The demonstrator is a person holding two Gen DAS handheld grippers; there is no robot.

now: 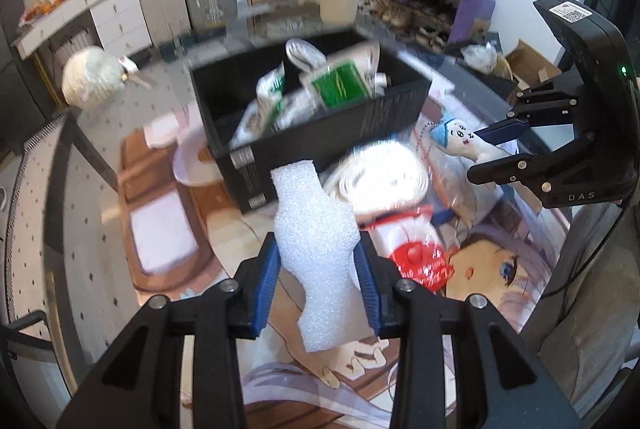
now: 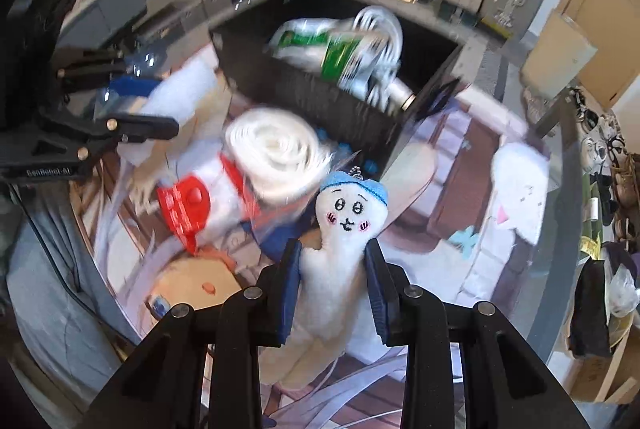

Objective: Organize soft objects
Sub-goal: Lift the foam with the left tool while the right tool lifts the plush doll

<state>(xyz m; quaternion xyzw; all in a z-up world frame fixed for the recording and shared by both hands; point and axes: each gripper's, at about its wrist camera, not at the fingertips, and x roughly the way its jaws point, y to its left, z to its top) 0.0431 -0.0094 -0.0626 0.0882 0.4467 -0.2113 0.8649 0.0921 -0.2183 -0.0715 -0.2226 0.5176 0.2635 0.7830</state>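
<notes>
**Both tongs loaded beside the black bin**

On the left, the left tongs (image 1: 316, 269) are clamping a white foam piece (image 1: 318, 249) between their blue pads, holding it up above the printed desk mat (image 1: 500, 269), just short of the black bin (image 1: 384, 117). The bin is sitting on the desk, already carrying white-and-green packets (image 1: 340, 85) and a white coiled item (image 1: 304, 53). In front of it, a rolled white towel in clear wrap (image 1: 376, 177) is lying on the mat, touching a red-and-white bag (image 1: 420, 261). Over to the right, the right tongs (image 2: 334, 283) are gripping a white plush doll with a blue cap (image 2: 348, 213) around its body, face turned to the camera, hanging near the bin's front corner. Further right, a white plush piece (image 2: 520, 189) is resting on the mat.
</notes>
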